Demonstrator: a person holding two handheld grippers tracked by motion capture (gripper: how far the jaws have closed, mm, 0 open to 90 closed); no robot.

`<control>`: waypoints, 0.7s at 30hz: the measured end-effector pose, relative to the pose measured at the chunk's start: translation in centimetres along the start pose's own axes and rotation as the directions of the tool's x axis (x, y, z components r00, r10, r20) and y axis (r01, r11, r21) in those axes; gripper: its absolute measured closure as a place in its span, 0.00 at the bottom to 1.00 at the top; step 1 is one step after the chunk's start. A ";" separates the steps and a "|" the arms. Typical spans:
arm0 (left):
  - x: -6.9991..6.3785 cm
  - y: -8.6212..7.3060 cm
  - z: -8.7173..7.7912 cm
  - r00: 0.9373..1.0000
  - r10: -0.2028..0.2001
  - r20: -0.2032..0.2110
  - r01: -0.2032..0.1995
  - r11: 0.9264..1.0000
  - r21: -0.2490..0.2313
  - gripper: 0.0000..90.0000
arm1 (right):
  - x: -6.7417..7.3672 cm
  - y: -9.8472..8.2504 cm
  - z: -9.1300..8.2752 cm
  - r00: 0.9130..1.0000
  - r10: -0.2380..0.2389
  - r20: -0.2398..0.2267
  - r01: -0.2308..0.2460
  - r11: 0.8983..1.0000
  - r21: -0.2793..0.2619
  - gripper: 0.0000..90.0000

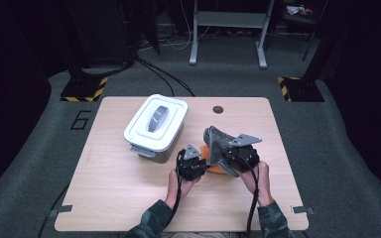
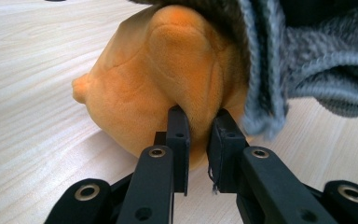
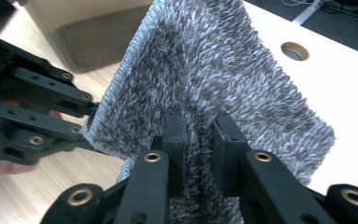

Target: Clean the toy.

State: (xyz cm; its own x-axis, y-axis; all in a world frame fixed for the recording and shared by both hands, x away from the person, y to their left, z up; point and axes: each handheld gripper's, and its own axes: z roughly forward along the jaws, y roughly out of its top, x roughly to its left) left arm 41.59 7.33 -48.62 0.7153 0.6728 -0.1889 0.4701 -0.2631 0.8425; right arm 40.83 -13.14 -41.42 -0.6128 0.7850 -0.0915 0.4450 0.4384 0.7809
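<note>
A: What carries it all?
B: A pale wooden counter (image 1: 129,188) on grey carpet; a lidded white bin (image 1: 155,128) stands on it.
A: And the hands?
B: Right of the bin, the left gripper (image 1: 202,157) pinches an orange plush toy (image 2: 168,84); the right gripper (image 1: 224,148) grips a grey fuzzy cloth (image 3: 223,79) draped over the toy.

One number on the floor

A dark "6" (image 1: 81,119) is marked on the grey floor (image 1: 39,134), just left of the table's (image 1: 129,198) far corner.

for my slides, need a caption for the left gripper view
Left gripper fingers pinch an orange plush toy beside a grey fuzzy cloth on the wooden table.
</note>
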 end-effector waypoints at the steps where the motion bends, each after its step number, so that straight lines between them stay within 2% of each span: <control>1: 0.0 0.0 0.0 1.000 -0.001 -0.003 0.001 1.000 -0.003 0.89 | -0.2 -0.1 -0.1 1.000 0.013 0.009 -0.013 1.000 0.001 0.86; 7: 0.1 0.0 0.0 1.000 -0.003 0.001 0.003 1.000 -0.002 0.89 | -2.1 -1.4 -0.4 0.997 0.065 0.043 -0.066 0.998 0.006 0.86; 11: 0.1 0.0 0.0 1.000 -0.003 -0.001 0.003 1.000 -0.003 0.89 | -3.4 -2.5 -0.3 0.991 0.117 0.069 -0.118 0.993 0.016 0.86; 21: 0.0 0.0 0.0 1.000 -0.001 -0.004 0.001 1.000 -0.002 0.89 | -5.3 -4.8 0.9 0.979 0.168 0.117 -0.178 0.981 0.074 0.86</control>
State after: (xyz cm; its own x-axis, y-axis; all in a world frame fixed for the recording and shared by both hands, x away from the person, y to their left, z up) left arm 41.62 7.35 -48.67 0.7125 0.6761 -0.1875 0.4695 -0.2609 0.8435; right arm 42.51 -19.01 -45.28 -0.4487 0.8932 -0.0303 0.5937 0.3233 0.7369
